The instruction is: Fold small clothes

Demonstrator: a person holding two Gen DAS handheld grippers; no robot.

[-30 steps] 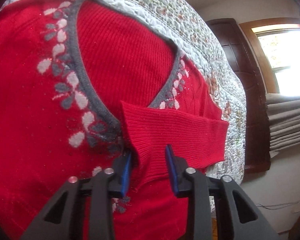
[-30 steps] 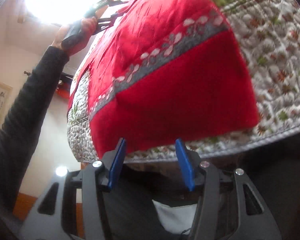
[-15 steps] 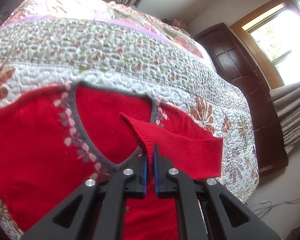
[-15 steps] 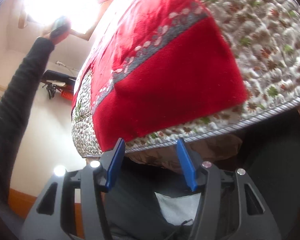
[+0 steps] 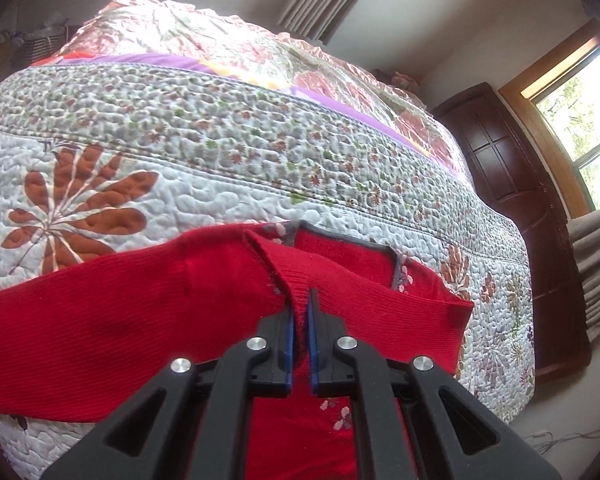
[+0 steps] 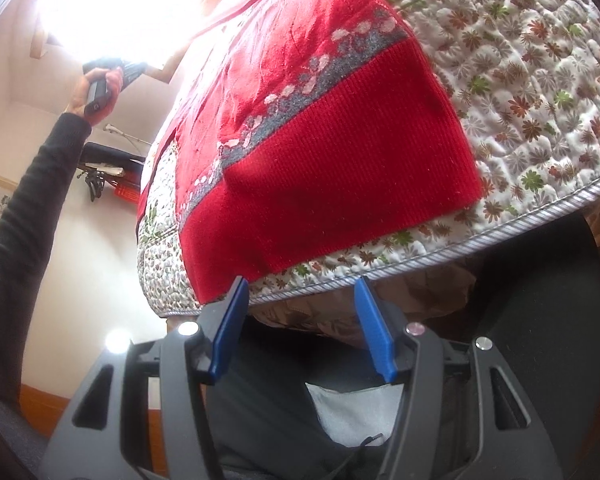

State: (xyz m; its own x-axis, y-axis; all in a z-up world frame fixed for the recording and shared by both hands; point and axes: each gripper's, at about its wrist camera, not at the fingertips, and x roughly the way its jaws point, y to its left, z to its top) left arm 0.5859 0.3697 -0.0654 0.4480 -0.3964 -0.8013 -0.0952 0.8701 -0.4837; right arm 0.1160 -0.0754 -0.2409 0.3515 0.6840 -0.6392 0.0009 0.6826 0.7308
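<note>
Now pinching red sweater's sleeve cuff [image 5: 300, 300] in closed left tool [image 5: 299, 322] over quilted bed [image 5: 220, 152]; right tool [image 6: 298, 320] hanging open, empty.

Ribbed red knit sweater [image 5: 100, 320] (matt) lies on a puckered, quilted cotton bedspread [image 5: 220, 152].
</note>
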